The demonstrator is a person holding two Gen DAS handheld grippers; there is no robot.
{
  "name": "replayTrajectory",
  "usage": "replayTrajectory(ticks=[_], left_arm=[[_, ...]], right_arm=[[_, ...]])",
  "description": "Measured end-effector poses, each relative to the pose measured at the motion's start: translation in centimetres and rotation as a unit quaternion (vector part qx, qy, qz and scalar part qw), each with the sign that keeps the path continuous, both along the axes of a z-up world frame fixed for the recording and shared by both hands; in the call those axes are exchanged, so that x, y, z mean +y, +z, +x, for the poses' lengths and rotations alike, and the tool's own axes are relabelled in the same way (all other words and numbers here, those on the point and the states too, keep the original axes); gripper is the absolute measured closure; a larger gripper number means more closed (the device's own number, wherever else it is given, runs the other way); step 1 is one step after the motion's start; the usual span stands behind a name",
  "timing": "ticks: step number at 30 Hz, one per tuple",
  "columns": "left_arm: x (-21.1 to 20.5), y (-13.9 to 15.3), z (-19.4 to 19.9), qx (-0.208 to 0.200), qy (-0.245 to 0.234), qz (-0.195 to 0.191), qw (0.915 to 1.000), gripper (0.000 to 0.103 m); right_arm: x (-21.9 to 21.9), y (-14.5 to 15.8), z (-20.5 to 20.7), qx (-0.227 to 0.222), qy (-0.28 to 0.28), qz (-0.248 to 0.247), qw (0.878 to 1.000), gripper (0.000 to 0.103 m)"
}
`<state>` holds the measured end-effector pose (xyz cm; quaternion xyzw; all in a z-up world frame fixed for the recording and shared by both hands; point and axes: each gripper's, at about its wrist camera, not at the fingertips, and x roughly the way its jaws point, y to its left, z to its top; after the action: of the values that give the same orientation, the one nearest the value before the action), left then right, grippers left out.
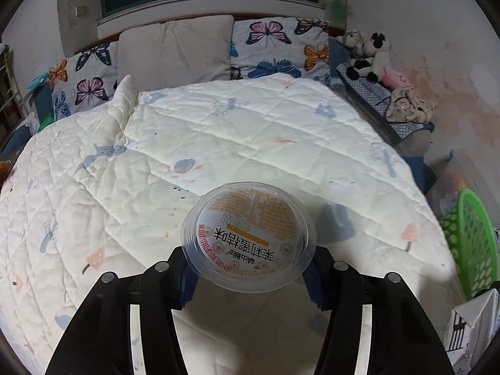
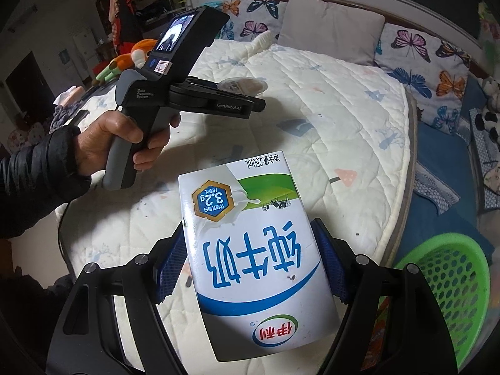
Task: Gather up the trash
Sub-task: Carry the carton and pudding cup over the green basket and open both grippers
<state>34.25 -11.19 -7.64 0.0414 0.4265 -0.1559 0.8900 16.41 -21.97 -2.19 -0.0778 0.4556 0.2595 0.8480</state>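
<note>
My left gripper [image 1: 250, 268] is shut on a clear plastic cup [image 1: 248, 237] with a printed foil lid, held above the quilted bed. The same gripper and cup show in the right wrist view [image 2: 242, 86], held by a hand at the left. My right gripper [image 2: 253, 265] is shut on a white and blue milk carton [image 2: 253, 250], held above the bed's near edge. The carton's corner also shows in the left wrist view [image 1: 468, 331]. A green perforated basket [image 2: 450, 284] stands on the floor right of the bed; it also shows in the left wrist view [image 1: 468, 240].
The bed has a white quilt [image 1: 218, 131] with butterfly pillows [image 1: 281, 47] at the head. Plush toys [image 1: 368, 53] and folded cloth lie on a bench to the right. Orange plush toys [image 2: 131, 56] and shelves stand at the far left.
</note>
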Motion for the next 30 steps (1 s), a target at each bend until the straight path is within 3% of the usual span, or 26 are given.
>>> replayTrajectory(ticks=[15,30], left_arm=[[-3.7,3.3,-6.1,-0.028,-0.068,-0.019,0.9971,0.049],[-10.1,4.9,-11.0,-0.032,-0.139,-0.030,0.9893,0.049]], right_arm=[[-2.6,1.6,-4.5,-0.026,-0.046,0.014,0.999,0.028],[-10.9,0.5,-7.0,-0.024,-0.181,0.001,0.983,0.028]])
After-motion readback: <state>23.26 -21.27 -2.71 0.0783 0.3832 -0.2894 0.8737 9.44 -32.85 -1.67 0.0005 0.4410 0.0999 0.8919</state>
